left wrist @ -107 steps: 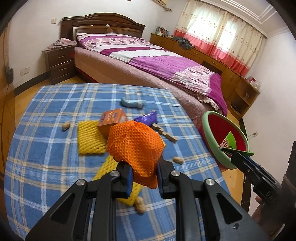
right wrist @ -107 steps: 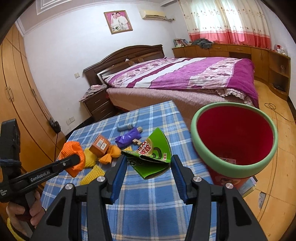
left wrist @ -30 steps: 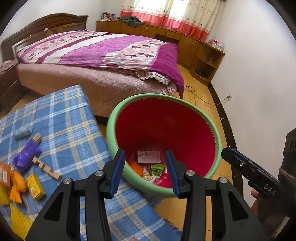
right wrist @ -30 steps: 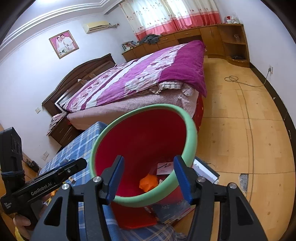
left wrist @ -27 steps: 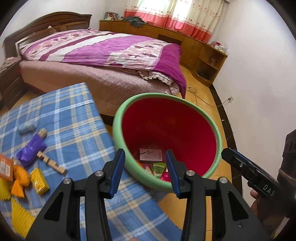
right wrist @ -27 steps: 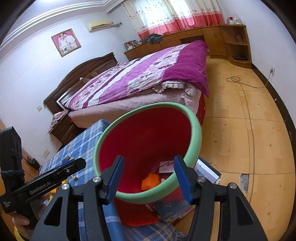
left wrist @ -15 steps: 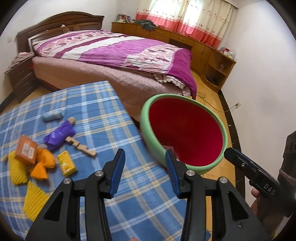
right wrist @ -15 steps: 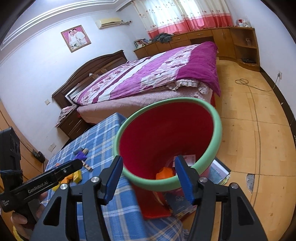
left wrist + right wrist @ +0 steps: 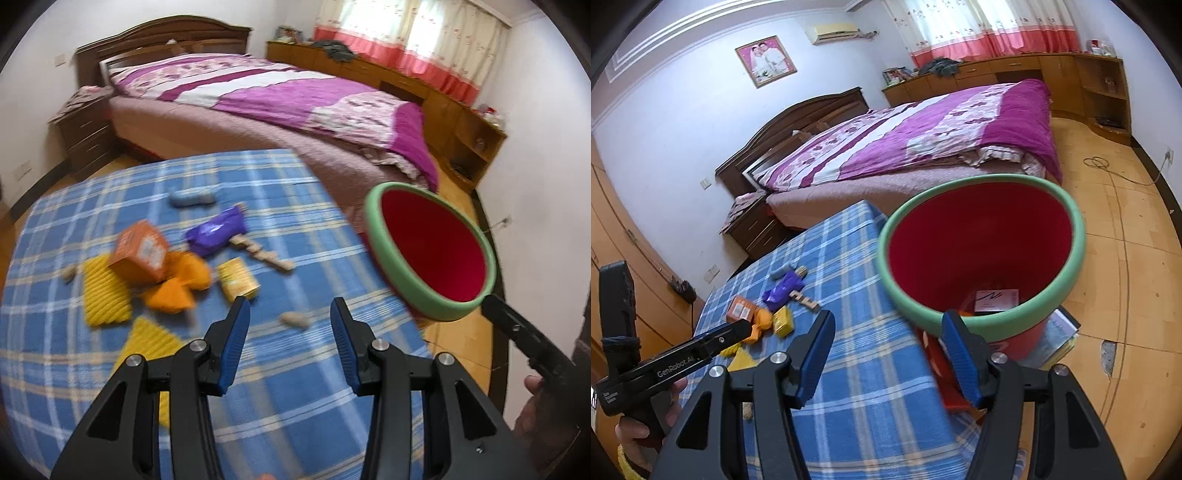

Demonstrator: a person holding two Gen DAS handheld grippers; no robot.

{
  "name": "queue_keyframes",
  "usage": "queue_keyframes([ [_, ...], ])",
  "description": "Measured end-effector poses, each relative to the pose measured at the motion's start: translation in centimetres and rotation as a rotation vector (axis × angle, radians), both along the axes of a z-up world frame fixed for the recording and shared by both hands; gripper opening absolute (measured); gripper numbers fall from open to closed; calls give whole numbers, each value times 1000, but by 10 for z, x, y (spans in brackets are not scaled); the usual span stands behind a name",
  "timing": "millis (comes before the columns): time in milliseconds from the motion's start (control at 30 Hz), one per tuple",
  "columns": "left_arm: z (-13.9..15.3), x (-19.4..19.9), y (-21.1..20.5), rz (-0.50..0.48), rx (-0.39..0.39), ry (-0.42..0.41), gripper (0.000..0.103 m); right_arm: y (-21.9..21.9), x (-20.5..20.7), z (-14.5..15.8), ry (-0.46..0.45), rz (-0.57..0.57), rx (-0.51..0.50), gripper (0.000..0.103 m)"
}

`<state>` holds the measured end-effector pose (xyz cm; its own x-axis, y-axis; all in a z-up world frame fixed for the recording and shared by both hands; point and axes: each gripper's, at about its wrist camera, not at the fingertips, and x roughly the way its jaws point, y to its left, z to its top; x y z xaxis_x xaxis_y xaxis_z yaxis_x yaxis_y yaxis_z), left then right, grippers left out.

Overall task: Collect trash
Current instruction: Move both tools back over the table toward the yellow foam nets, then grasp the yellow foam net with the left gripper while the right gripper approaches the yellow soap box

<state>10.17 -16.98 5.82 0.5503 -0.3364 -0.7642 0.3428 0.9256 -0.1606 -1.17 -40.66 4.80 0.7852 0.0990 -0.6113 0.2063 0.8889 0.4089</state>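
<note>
My left gripper [image 9: 290, 303] hangs open and empty over the blue plaid table [image 9: 280, 373], just short of a peanut [image 9: 294, 319]. Beyond it lie a yellow packet [image 9: 238, 281], orange net [image 9: 177, 286], orange box [image 9: 142, 251], purple wrapper [image 9: 218, 232], wooden pieces [image 9: 264, 255] and yellow foam nets [image 9: 105, 293]. The red bin with a green rim [image 9: 443, 313] stands off the table's right edge. My right gripper [image 9: 889, 318] is open and empty, level with the bin rim [image 9: 979, 181]. A white card [image 9: 995, 299] and something orange [image 9: 964, 314] lie inside the bin.
A bed with a purple cover [image 9: 295, 96] stands behind the table, a dark nightstand [image 9: 85, 133] to its left. Books or papers [image 9: 1056, 339] lie on the wooden floor under the bin. A cable [image 9: 1115, 170] trails across the floor. Wooden cabinets [image 9: 1071, 85] line the far wall.
Both grippers have swung left, away from above the bin and back toward the table. The orange net and green wrapper once held are gone from the jaws. The left view now faces the table's trash.
</note>
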Motion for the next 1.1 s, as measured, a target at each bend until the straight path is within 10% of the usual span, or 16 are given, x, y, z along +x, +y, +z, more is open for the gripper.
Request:
queue_keyframes([
  [600, -51, 6, 67, 132, 88, 104, 74, 49, 5, -11, 44, 71, -11, 64],
  [1100, -72, 13, 82, 167, 178, 79, 75, 65, 15, -17, 83, 105, -2, 65],
])
